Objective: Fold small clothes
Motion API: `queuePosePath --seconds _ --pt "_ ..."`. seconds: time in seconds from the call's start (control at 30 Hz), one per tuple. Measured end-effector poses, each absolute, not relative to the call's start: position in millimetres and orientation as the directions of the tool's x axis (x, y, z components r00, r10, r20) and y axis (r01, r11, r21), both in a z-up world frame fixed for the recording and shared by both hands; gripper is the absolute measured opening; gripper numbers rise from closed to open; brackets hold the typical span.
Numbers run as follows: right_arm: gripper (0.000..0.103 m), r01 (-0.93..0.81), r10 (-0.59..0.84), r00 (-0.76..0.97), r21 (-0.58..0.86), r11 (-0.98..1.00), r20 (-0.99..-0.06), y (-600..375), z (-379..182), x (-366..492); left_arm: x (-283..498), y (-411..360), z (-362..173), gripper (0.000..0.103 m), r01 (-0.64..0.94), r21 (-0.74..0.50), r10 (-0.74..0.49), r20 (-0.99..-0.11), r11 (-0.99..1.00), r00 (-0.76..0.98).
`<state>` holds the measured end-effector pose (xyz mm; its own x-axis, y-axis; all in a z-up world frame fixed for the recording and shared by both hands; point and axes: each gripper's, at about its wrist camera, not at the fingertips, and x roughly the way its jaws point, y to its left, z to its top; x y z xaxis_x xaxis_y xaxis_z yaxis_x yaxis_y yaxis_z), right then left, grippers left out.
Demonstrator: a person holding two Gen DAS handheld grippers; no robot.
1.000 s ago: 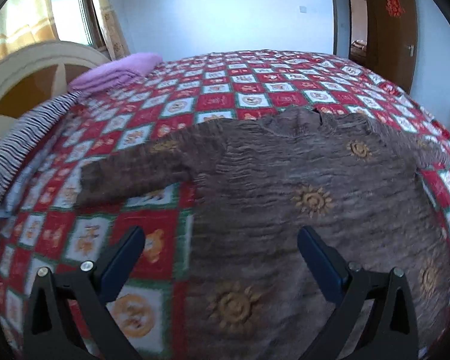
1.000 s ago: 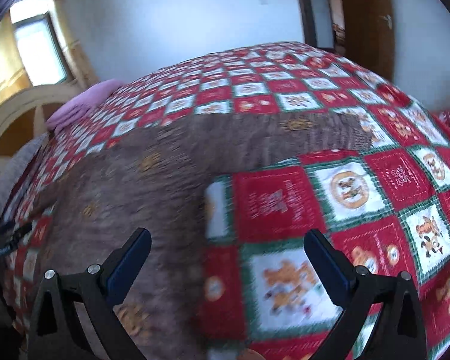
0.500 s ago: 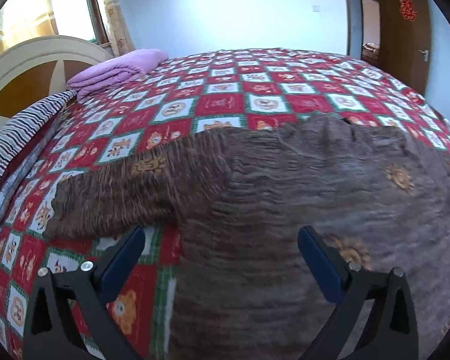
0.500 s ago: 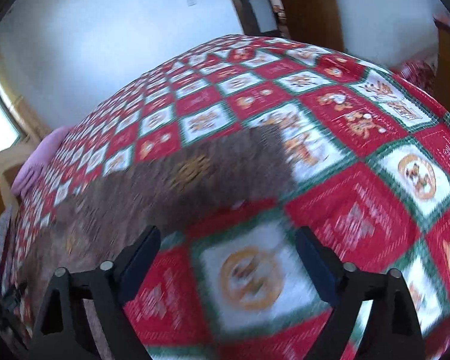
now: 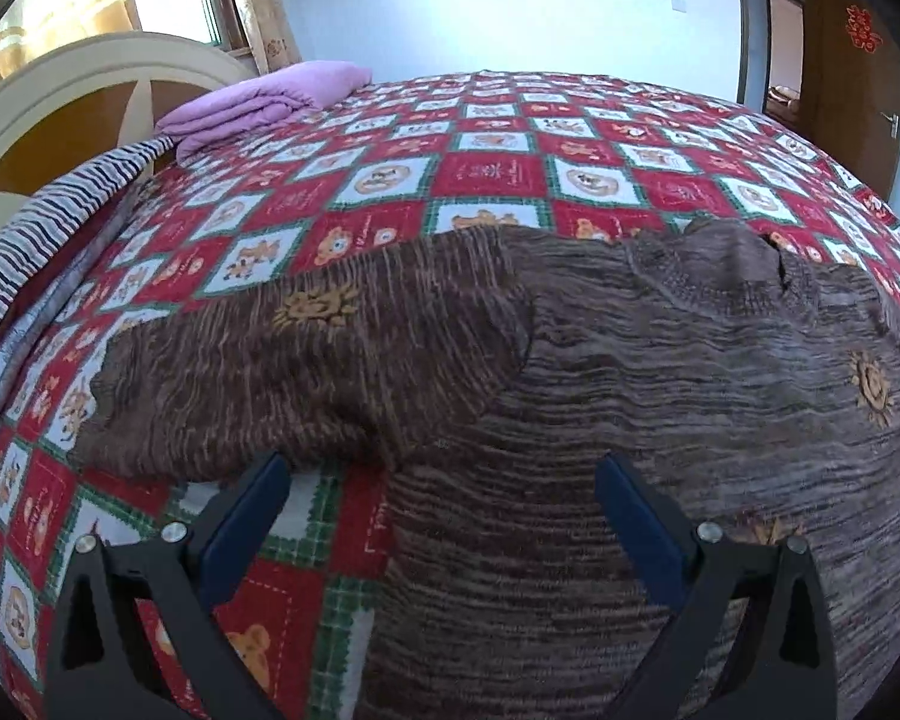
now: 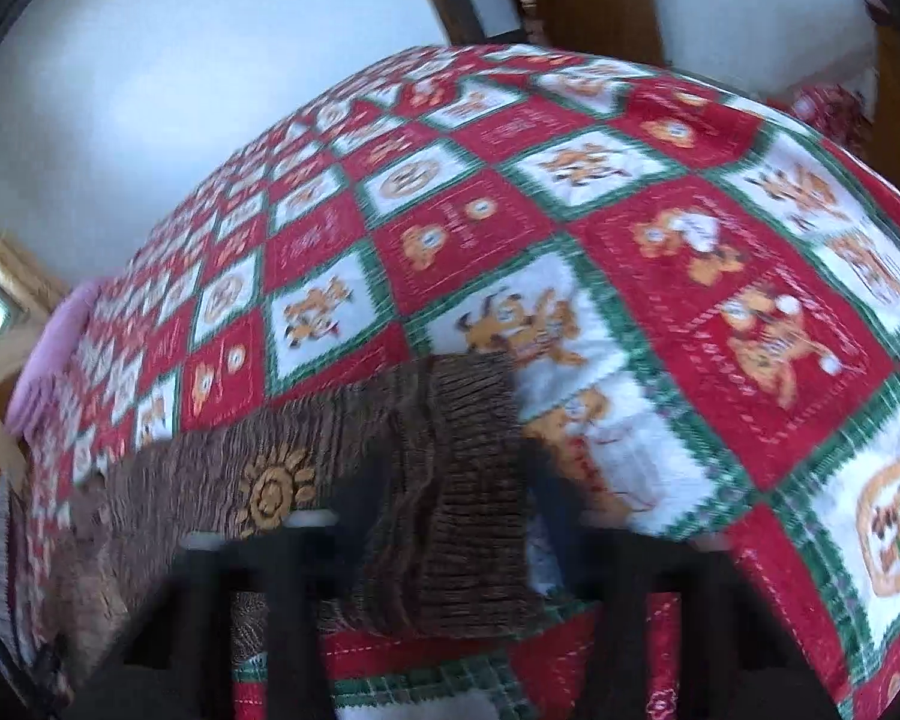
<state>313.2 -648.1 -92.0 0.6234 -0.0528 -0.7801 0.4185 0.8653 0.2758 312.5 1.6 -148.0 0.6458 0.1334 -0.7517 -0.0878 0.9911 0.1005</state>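
Note:
A small brown knit sweater (image 5: 660, 390) with orange sun motifs lies flat on the bed. Its left sleeve (image 5: 282, 372) stretches out to the left. My left gripper (image 5: 438, 498) is open, low over the armpit where sleeve meets body, with the jaws astride it. In the right wrist view the other sleeve (image 6: 306, 468) ends in a ribbed cuff (image 6: 474, 480). My right gripper (image 6: 450, 546) is blurred, low over that cuff, with the jaws on either side of it. They look open.
A red, white and green checked blanket (image 5: 498, 168) covers the bed. Folded purple cloth (image 5: 264, 102) and a striped cloth (image 5: 48, 222) lie by the headboard at the far left. A wooden door (image 5: 852, 60) is at the right.
My left gripper moved forward and left toward the sleeve and armpit. My right gripper swung right along the other sleeve and dropped down over its cuff.

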Motion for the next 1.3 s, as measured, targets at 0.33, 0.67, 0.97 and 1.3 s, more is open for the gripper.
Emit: queuePosePath --seconds 0.33,0.67,0.97,1.3 --pt "0.009 0.310 -0.070 0.661 0.188 0.932 -0.747 -606 -52 314 310 10 -149 0.103 -0.104 0.047 0.104 -0.750 0.993 0.653" --pt "0.008 0.144 -0.056 0.741 0.078 0.986 -0.669 -521 36 313 307 20 -150 0.103 -0.121 -0.021 0.065 -0.744 0.992 0.665" --pt "0.006 0.014 0.021 0.736 0.046 0.999 -0.677 -431 60 320 306 28 -153 0.103 -0.120 -0.077 0.024 -0.744 0.990 0.668" --pt "0.006 -0.125 0.111 0.713 0.030 0.992 -0.692 -340 54 333 306 35 -155 0.103 -0.116 -0.126 -0.016 -0.743 0.985 0.669"
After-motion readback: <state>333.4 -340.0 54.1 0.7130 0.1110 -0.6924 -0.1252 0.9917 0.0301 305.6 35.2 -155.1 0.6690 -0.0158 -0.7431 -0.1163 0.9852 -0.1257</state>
